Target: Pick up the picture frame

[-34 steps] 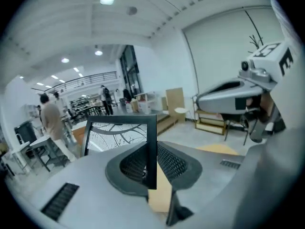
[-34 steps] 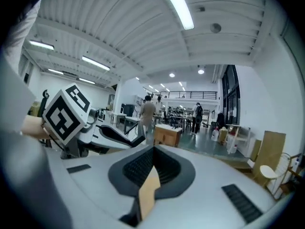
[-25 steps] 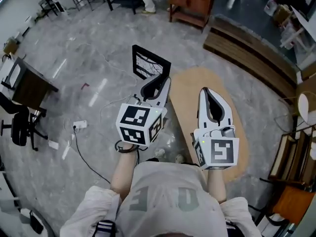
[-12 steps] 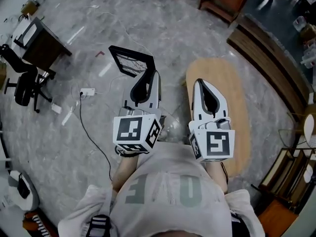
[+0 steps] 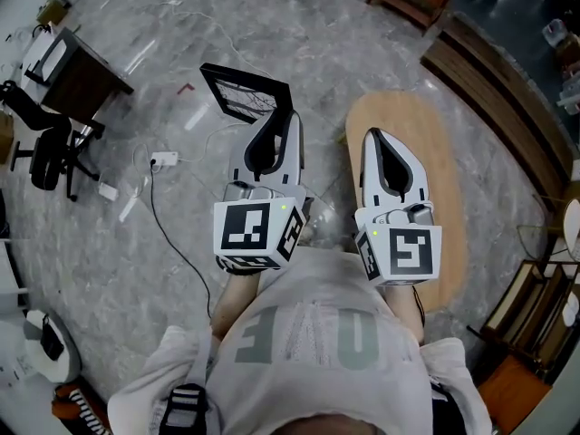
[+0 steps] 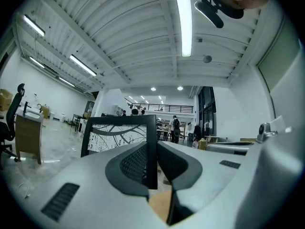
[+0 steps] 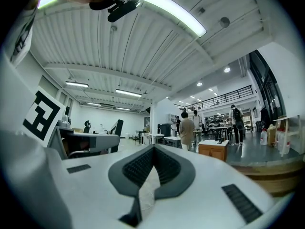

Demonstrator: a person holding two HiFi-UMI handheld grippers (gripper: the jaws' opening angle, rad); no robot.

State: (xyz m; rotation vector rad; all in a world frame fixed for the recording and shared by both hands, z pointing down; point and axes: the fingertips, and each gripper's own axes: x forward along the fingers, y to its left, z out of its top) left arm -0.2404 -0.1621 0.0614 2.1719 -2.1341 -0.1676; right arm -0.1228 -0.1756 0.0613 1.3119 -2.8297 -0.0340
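**Frame held by one edge, off the floor**

The left gripper (image 5: pixel 287 120) has its jaws narrow and clamped on the right-hand bar of the black picture frame (image 5: pixel 243 93). The frame hangs in the air above the grey floor (image 5: pixel 136 207), to the left of the oval wooden table (image 5: pixel 435 179). In the left gripper view that bar stands upright between the pads (image 6: pixel 136 161). The right gripper (image 5: pixel 373 136) has its jaws closed tip to tip on nothing, above the table's near edge.

The grip sits at one side, so most of the frame probably hangs out beyond it like a lever. It seems wise to keep the wrist level, avoid rolling it, and move slowly so the bar does not pivot in the pads.

No box, bin or tray is involved here. The frame itself encloses a white print with dark branching lines.
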